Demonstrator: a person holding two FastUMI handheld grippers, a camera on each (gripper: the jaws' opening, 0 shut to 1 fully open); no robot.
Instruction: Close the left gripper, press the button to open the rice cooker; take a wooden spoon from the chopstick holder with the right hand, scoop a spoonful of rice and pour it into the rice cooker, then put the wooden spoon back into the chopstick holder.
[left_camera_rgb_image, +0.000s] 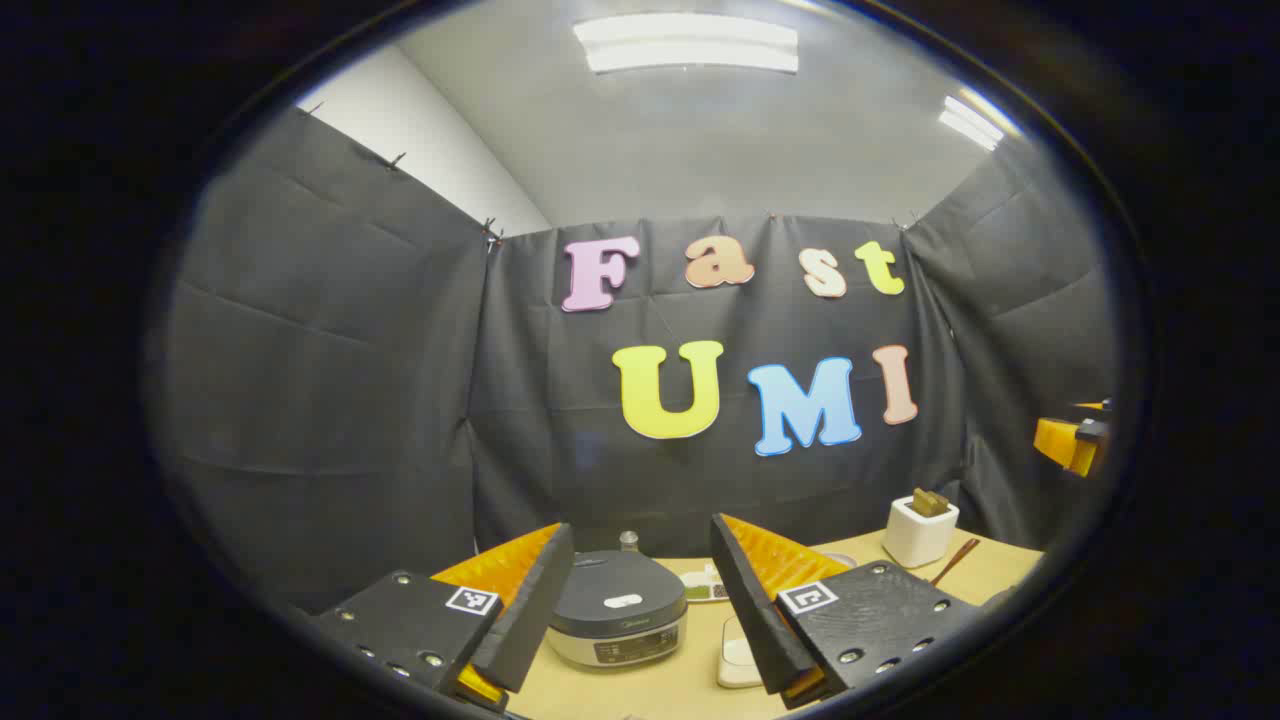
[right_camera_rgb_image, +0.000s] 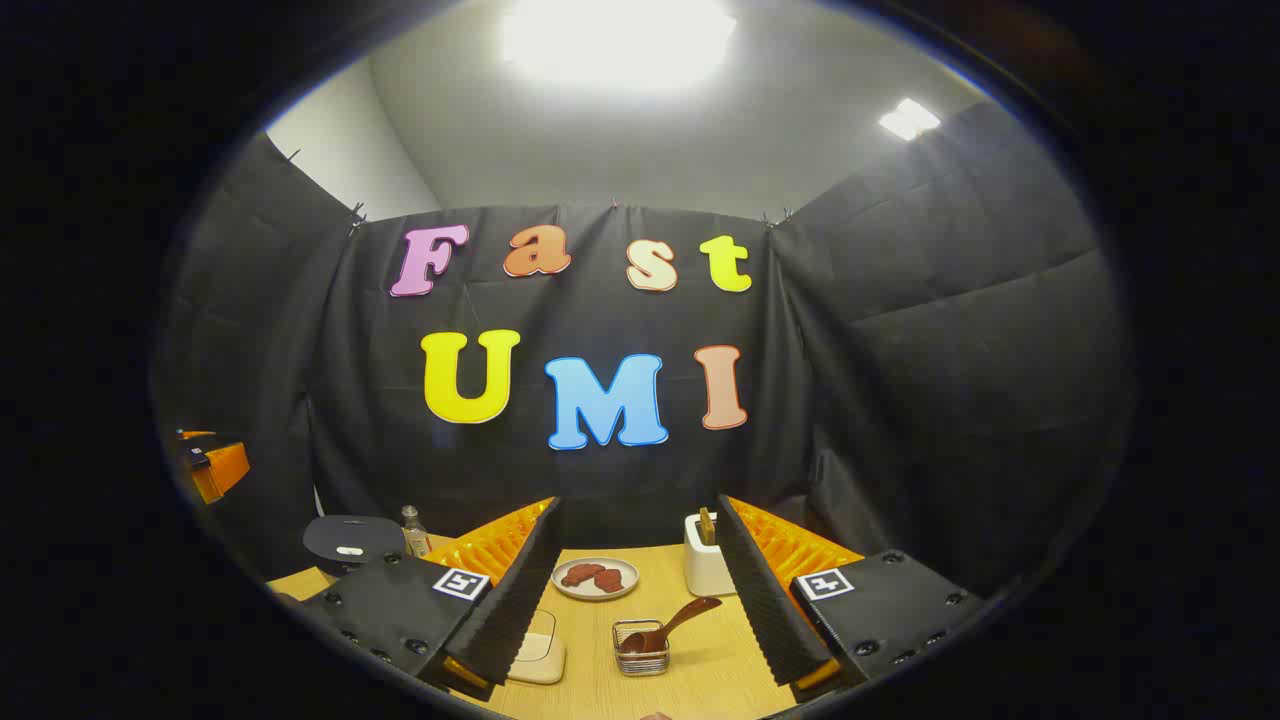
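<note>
The desk (right_camera_rgb_image: 690, 670) carried everything. The cooker (left_camera_rgb_image: 618, 622) sat lid down at its left, seen between the left gripper (left_camera_rgb_image: 640, 610) fingers, which stood spread and held nothing. The white holder (right_camera_rgb_image: 706, 570) stood at the back right, something wooden poking from its top. A plate (right_camera_rgb_image: 595, 578) of dark food lay beside it. Nearer, a spoon (right_camera_rgb_image: 668, 627) rested in a small wire basket (right_camera_rgb_image: 640, 648), between the released, empty fingers of the right gripper (right_camera_rgb_image: 635, 590).

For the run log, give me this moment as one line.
left claw: open, facing rice cooker | lid: closed | right claw: open, empty | wooden spoon: in wire basket
</note>
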